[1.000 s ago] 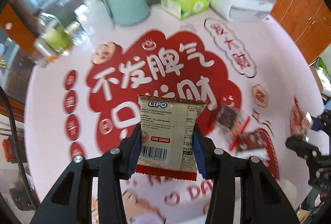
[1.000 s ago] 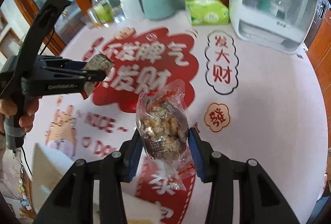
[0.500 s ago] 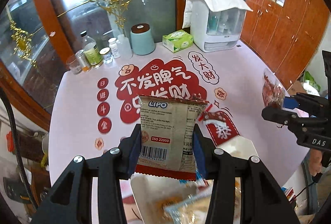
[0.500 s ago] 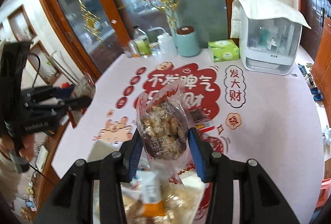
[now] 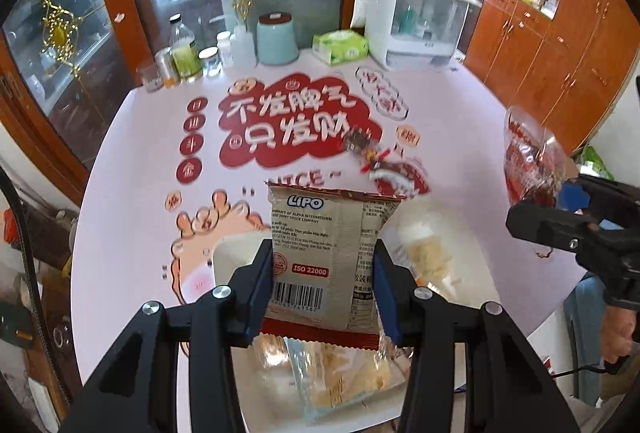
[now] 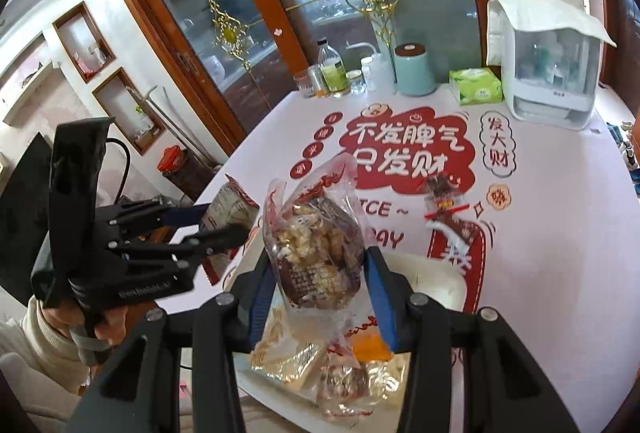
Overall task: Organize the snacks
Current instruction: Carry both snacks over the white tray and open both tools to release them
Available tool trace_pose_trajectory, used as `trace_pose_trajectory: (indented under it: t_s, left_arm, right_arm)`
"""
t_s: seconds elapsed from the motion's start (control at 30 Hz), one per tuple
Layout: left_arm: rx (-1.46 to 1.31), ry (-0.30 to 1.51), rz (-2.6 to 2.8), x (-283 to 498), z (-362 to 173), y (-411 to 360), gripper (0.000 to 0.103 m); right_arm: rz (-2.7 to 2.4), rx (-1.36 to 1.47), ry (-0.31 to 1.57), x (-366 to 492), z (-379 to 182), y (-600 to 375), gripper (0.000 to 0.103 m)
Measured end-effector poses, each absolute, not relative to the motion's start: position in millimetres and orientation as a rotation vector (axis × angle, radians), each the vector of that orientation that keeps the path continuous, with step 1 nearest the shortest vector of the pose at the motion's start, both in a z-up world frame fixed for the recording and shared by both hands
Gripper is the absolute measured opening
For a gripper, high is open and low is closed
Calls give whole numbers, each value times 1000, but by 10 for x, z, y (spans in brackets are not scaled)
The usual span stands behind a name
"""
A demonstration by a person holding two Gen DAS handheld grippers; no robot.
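My left tongs (image 5: 324,283) grip the LiPO packet (image 5: 330,253) and my right tongs (image 6: 318,279) grip the clear bag (image 6: 316,245), both above the white tray (image 6: 436,273).

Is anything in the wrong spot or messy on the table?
One dark snack packet lies alone out on the printed tablecloth, away from the white tray where the other snacks are piled. The left gripper holds a Lipo packet and the right gripper a clear snack bag. Nothing looks spilled or torn.

Green tissue box (image 6: 476,85), teal canister (image 6: 414,70), white covered rack (image 6: 550,73), bottles (image 6: 332,69), glass doors (image 6: 256,13)
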State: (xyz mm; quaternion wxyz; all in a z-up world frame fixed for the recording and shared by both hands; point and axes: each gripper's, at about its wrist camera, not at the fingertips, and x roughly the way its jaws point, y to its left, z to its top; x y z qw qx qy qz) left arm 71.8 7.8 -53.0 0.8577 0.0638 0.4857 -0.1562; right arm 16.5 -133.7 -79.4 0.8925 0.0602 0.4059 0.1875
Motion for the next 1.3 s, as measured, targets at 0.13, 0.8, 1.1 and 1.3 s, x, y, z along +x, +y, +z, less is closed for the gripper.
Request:
trace_pose_trajectory:
  t_s: [0.13, 0.8, 1.1, 1.3]
  left_arm:
    - [141, 1058, -304, 629, -732, 46, 45]
    - [174, 1130, -259, 564, -1061, -17, 91]
    - [176, 1139, -250, 568, -1079, 8, 91]
    - [182, 1145, -246, 579, -1078, 19, 91]
  right_arm:
    - [335, 92, 883, 135, -985, -1275, 45]
    - [273, 5, 982, 81, -1390, -1073, 58]
    - [269, 28, 961, 98, -1349, -1083, 63]
    - [276, 22, 966, 96, -1367, -1058, 63]
